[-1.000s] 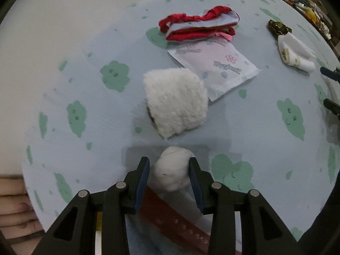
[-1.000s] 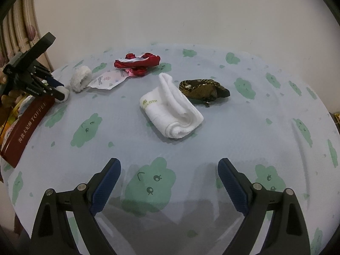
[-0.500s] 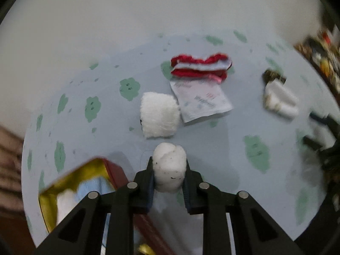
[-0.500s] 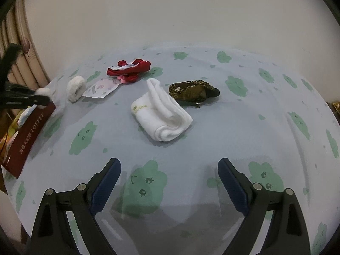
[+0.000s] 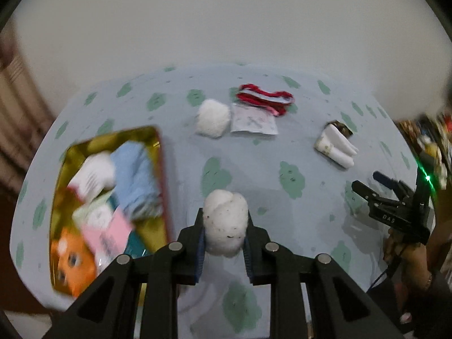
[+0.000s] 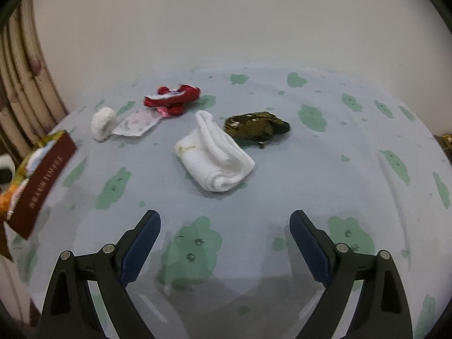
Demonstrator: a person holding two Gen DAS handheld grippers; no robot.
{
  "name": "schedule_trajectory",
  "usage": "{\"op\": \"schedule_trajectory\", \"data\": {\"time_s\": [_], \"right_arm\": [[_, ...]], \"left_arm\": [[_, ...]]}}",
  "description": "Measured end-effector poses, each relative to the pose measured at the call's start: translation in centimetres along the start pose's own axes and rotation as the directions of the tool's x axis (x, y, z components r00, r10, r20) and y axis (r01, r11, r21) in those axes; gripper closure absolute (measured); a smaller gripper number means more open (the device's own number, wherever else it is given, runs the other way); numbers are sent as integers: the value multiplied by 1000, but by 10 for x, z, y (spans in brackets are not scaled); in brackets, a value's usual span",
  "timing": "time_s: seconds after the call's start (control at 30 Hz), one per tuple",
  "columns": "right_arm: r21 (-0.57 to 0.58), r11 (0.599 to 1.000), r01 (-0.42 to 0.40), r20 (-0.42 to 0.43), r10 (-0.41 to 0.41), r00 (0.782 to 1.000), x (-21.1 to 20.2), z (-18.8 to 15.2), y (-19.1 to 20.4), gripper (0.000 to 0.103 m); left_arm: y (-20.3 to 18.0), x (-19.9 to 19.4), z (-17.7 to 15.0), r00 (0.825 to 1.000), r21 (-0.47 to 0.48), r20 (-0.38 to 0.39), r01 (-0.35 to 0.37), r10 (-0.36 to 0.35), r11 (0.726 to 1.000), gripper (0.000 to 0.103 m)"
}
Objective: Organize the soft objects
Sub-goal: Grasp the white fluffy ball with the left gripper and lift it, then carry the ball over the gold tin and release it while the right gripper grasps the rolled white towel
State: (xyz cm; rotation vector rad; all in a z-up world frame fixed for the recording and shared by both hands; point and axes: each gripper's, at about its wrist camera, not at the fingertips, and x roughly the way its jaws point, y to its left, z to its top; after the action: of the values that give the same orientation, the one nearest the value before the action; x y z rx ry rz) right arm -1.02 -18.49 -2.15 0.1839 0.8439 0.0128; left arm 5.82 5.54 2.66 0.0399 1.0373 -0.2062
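One white fluffy ball (image 5: 225, 221) is sitting pinched in my left gripper (image 5: 224, 243) above the tablecloth (image 5: 296, 212) — I'm carrying it toward the tin (image 5: 158, 152); my right gripper (image 6: 224, 236) is waiting wide, holding nothing.

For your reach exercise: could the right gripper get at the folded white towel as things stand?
Probably yes: the right gripper is open and empty, and only bare tablecloth separates it from the folded white towel.

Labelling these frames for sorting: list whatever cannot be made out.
- Tin contents, left wrist view: motion blur smears the items; only colours show.
- Tin lettering, right wrist view: blurred, unreadable.
- White ball underside: hidden between the left claw pads.
- Packet print: too small.
- Towel label: too small.
- Brown pouch, left wrist view: mostly behind the towel.
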Motion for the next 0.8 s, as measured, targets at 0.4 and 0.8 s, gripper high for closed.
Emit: {"op": "schedule_trajectory", "data": {"time_s": [0.4, 0.8], "right_arm": [[-95, 994, -54, -135, 41, 990, 32, 53, -7, 28], [-134, 990, -50, -207, 22, 978, 65, 56, 2, 34]], "left_arm": [[60, -36, -30, 998, -175, 22, -54, 59, 983, 80], [74, -39, -36, 997, -209, 27, -65, 72, 976, 79]]}}
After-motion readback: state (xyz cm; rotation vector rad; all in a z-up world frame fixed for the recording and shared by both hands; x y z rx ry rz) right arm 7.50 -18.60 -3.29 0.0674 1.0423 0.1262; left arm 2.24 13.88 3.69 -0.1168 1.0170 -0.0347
